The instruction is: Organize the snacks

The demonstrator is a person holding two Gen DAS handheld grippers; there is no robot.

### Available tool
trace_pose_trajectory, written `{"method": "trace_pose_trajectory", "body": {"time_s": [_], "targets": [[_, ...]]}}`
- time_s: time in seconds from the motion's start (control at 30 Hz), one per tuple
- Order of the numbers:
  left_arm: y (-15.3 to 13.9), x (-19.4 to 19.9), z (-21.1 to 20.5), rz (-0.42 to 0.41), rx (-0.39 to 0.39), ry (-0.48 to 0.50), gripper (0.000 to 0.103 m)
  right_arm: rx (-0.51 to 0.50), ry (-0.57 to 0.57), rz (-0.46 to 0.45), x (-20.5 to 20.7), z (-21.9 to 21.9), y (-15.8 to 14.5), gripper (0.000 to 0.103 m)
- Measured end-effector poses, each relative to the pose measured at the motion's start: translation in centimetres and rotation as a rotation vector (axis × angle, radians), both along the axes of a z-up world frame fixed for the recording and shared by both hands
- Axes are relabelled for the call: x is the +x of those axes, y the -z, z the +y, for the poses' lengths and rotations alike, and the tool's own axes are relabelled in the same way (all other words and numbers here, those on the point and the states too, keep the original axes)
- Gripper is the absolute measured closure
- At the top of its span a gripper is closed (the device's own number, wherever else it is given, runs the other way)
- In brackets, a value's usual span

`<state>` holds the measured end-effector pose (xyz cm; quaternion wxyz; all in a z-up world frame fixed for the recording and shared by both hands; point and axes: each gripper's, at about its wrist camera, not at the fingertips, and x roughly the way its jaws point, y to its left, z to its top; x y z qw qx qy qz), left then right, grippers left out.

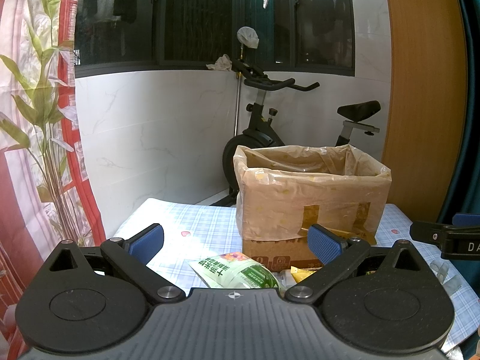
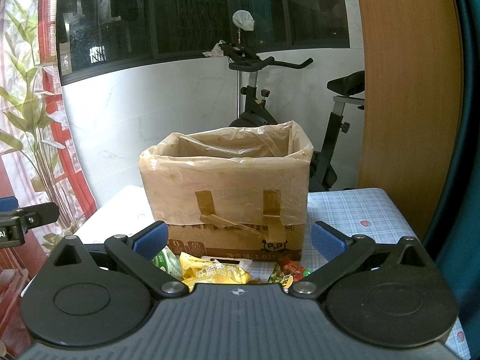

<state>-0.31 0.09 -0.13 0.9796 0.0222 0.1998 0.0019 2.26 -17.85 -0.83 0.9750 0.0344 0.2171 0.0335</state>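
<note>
Snacks lay loose on the desk (image 2: 360, 207), just under the noses of both tools and in front of the box (image 2: 225, 186). The left hand-held gripper (image 1: 237, 243) stood wide with nothing between its blue pads; the green packet (image 1: 237, 271) sat directly below and slightly ahead of it, its long axis running diagonally from near left to far right. The right hand-held gripper (image 2: 238, 241) was spread just as wide and empty, with the yellow packet (image 2: 210, 273) low between its fingers and the red packet (image 2: 289, 270) toward its right finger. A white wrapper, possibly another snack, showed between them, though too little was visible to be sure. For the green packet the left tool seemed nearer; the yellow and red ones fell to the right. Behind them the lined box stood open-topped, an exercise bike (image 1: 270, 126) beyond it.
</note>
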Motion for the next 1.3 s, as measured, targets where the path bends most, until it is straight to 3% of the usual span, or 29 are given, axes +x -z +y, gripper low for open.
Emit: {"method": "trace_pose_trajectory", "body": {"time_s": [1.0,1.13,1.3], "targets": [[-0.1,0.3,0.5,-0.006,-0.002,-0.034,0.0,0.006,0.0,-0.006,0.0,0.0,0.0,0.0],[0.6,1.0,1.3,-0.003,-0.018,-0.018,0.0,0.035,-0.001,-0.018,0.1,-0.4,0.3,0.0],[2.1,1.6,1.5,-0.004,0.024,-0.056,0.001,0.068,-0.022,-0.036,0.4,-0.5,1.2,0.0]]}}
